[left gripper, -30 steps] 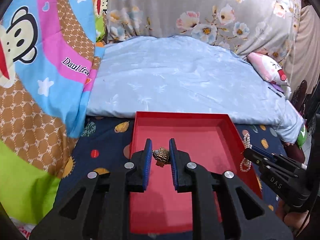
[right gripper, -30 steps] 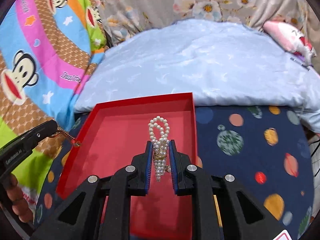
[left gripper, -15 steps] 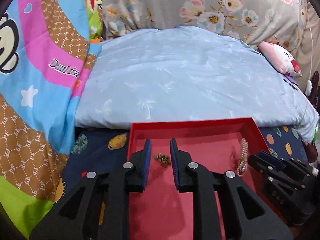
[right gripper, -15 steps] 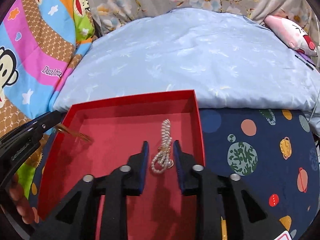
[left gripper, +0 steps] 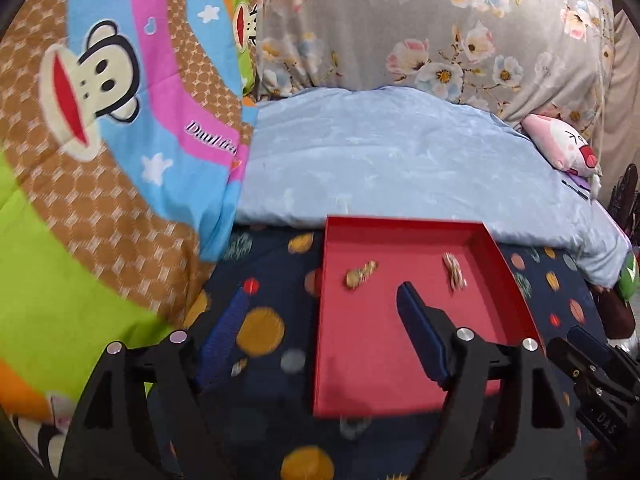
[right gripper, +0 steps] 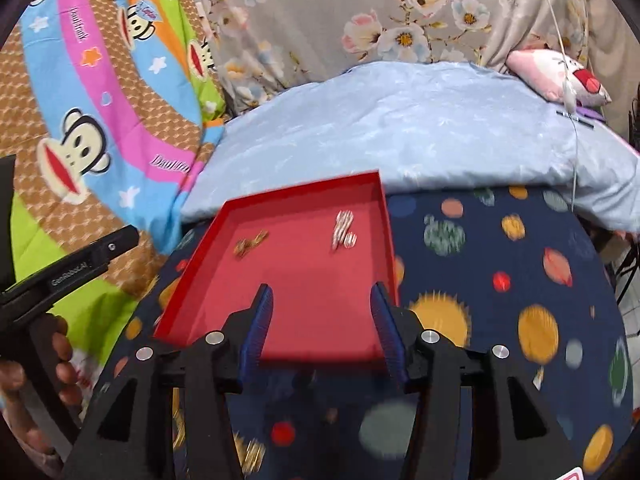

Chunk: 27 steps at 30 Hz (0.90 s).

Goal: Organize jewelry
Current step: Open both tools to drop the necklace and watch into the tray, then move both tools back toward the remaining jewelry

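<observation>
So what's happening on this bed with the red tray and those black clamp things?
A person is sorting jewelry with two handheld grippers. A gold chain and a pearl bracelet lie apart in the red tray. The left gripper and right gripper both have their jaws open and hold nothing.

a dark navy bedsheet printed with coloured planets covers the bed. beyond it lies a pale blue quilted blanket. left of the blanket: a multicoloured cartoon-monkey quilt. behind the blanket: a grey floral fabric. at the blanket's right end: a pink plush toy.
</observation>
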### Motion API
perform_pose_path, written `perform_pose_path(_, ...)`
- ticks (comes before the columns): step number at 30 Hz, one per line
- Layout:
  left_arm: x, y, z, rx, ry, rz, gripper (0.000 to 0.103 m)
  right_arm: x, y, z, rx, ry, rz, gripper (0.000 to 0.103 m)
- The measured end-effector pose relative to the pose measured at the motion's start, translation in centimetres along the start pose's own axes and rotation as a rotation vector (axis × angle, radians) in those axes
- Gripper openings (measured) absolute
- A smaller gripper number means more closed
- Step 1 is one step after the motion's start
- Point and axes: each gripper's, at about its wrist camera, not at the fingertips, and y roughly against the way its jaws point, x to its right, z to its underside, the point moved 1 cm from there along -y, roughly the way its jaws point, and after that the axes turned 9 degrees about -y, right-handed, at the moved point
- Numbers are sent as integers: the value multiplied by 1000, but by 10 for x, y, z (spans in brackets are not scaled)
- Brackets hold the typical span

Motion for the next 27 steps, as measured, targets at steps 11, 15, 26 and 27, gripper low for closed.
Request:
perform_pose_path(11,11,69,128,-115,0,36,75,3,71,125,-104,-9,22,53)
perform_pose_path(15,18,79,161,-141,-6,41,75,-3,73,159,-121,53,66,53)
perform_pose_path(26,14,77,191,-155,-15,-14,75,-18,49,173,-158,95,72,41)
perform_pose_path(27,12,77,191,-155,-15,-14,75,-20,45,172,-162,96,76,38)
